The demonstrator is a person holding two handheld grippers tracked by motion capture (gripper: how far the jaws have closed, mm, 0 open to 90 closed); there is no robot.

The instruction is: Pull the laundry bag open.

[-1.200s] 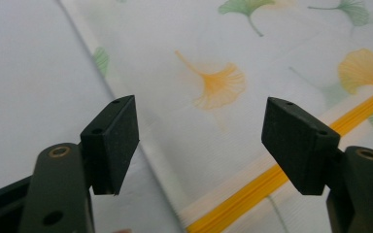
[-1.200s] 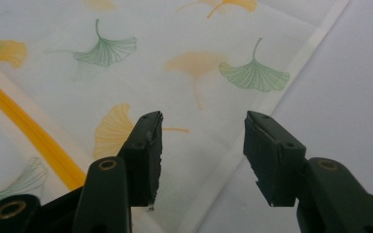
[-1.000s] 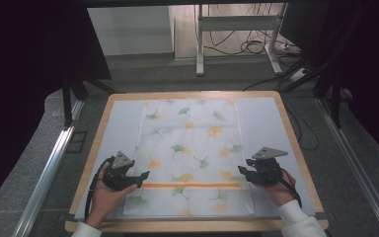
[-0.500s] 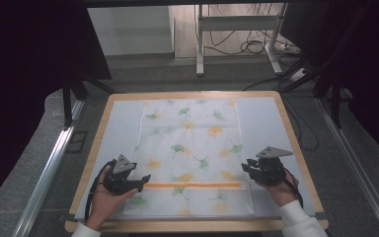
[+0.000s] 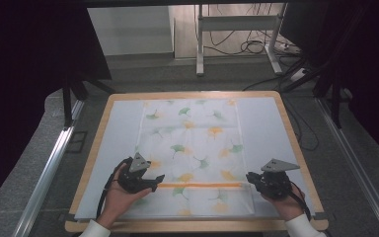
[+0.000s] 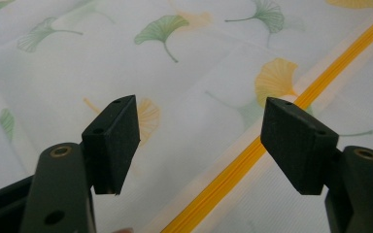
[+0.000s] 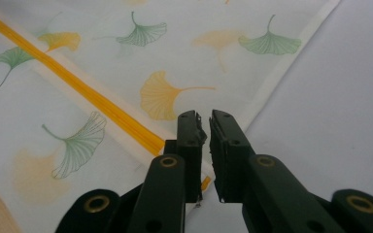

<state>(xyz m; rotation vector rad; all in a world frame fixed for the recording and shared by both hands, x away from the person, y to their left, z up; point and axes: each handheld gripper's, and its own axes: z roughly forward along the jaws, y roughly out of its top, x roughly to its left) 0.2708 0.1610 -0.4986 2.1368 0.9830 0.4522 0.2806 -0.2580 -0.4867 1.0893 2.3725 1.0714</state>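
We saw the white ginkgo-leaf printed cloth (image 5: 192,153) lying flat on the wooden-rimmed table (image 5: 296,143). The left gripper (image 6: 199,141) had its fingers spread above the orange stripe (image 6: 252,150); the right gripper (image 7: 208,145) pinched the cloth's edge.

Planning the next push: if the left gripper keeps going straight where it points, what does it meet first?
Probably the leaf-print cloth itself: the left gripper is open and angled down at it, with the orange stripe between its jaws. Depth is unclear.
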